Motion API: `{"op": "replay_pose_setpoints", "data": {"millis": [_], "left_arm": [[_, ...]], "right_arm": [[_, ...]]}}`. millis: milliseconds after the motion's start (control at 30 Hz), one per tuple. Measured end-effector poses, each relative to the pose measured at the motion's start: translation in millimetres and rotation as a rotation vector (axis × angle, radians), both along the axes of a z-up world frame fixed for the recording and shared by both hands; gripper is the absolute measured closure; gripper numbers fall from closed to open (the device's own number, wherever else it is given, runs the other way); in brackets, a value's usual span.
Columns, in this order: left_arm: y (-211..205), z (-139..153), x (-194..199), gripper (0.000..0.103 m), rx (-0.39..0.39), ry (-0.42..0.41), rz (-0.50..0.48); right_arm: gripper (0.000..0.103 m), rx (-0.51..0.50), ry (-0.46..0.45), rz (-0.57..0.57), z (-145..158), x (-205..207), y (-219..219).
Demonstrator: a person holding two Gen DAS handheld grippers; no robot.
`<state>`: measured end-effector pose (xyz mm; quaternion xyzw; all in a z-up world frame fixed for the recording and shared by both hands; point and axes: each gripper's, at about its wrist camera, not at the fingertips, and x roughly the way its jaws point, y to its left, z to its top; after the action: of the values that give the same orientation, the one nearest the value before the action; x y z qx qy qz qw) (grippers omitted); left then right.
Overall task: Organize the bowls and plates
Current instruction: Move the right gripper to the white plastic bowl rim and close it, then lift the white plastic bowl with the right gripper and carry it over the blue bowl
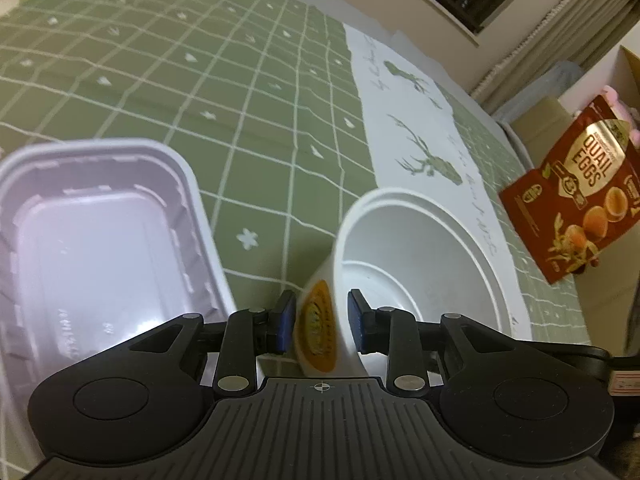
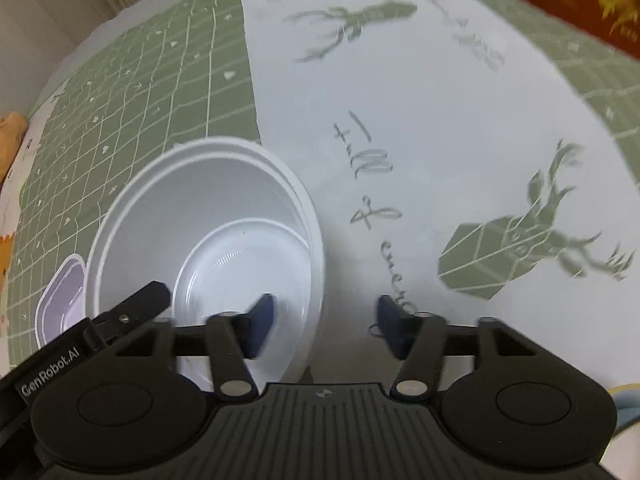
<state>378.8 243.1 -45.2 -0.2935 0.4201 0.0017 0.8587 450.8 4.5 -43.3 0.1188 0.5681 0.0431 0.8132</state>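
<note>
A white round bowl (image 1: 420, 248) with an orange label on its side stands on the green checked tablecloth, with a smaller bowl nested inside it (image 1: 376, 284). My left gripper (image 1: 322, 326) straddles the bowl's near wall, one pad outside and one inside, with small gaps showing. In the right wrist view the same bowl (image 2: 160, 216) holds the clear inner bowl (image 2: 244, 264). My right gripper (image 2: 326, 328) is open over the bowl's right rim, its left finger above the inside. A clear rectangular plastic container (image 1: 96, 248) lies left of the bowl; it also shows in the right wrist view (image 2: 60, 300).
A red quail eggs box (image 1: 576, 196) stands at the table's right edge. A white cloth strip with green deer prints (image 2: 440, 140) runs across the table (image 1: 160, 80). The left gripper's body (image 2: 100, 332) shows at the lower left of the right wrist view.
</note>
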Motion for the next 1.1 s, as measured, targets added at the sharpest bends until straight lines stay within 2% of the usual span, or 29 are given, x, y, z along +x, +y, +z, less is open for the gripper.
{"op": "replay_pose_setpoints", "data": {"millis": [67, 133, 200, 300, 400, 500, 633, 767, 900, 1033, 1100], "left_arm": [[-2, -1, 1, 0.076, -0.002, 0.002, -0.014], [-4, -1, 0, 0.077, -0.02, -0.006, -0.034], [-4, 5, -4, 0.077, -0.037, -0.023, -0.033], [-8, 28, -20, 0.076, -0.066, -0.113, -0.015], [-23, 63, -44, 0.075, -0.032, -0.233, -0.046], [-39, 89, -67, 0.076, -0.023, -0.287, -0.091], [-57, 107, -85, 0.072, -0.074, -0.284, -0.196], [-76, 108, -97, 0.069, -0.154, -0.24, -0.298], [-105, 96, -102, 0.068, -0.141, -0.177, -0.392], [-133, 75, -95, 0.067, -0.119, -0.073, -0.471], [-140, 68, -98, 0.067, -0.119, -0.063, -0.491]], "right_arm": [[0.056, -0.006, -0.014, 0.007, -1, -1, 3], [0.064, -0.003, -0.025, 0.023, 3, -3, 5], [0.064, -0.017, -0.043, 0.022, 12, -11, 6], [0.064, -0.026, -0.085, 0.044, 37, -22, 1], [0.064, -0.056, -0.149, 0.071, 69, -46, -2], [0.064, -0.083, -0.197, 0.098, 103, -75, -12], [0.063, -0.143, -0.231, 0.119, 135, -112, -32], [0.062, -0.201, -0.244, 0.111, 154, -145, -55], [0.061, -0.255, -0.207, 0.096, 149, -165, -77], [0.061, -0.291, -0.166, 0.072, 137, -175, -95], [0.06, -0.313, -0.161, 0.066, 131, -178, -101]]}}
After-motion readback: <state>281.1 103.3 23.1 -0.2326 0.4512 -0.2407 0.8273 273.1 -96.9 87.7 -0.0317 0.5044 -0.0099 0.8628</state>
